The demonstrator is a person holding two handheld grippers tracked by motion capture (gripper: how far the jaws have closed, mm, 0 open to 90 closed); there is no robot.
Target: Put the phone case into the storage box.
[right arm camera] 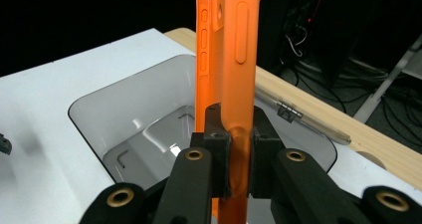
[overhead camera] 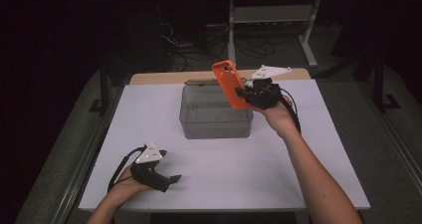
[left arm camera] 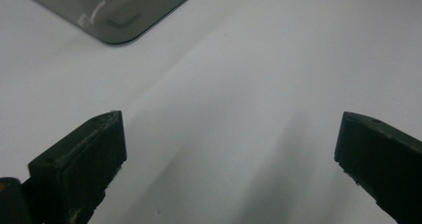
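The right gripper is clamped on the lower end of an orange phone case, holding it tilted over the open grey plastic bin. The case looks light and thin, likely flexible and a little slick, so a firm pinch near its stiffer rim suits it best. The left gripper rests wide open and empty on the white table

Your way down into the bin is free, its mouth is open. Around the bin, the table gives you wide room.
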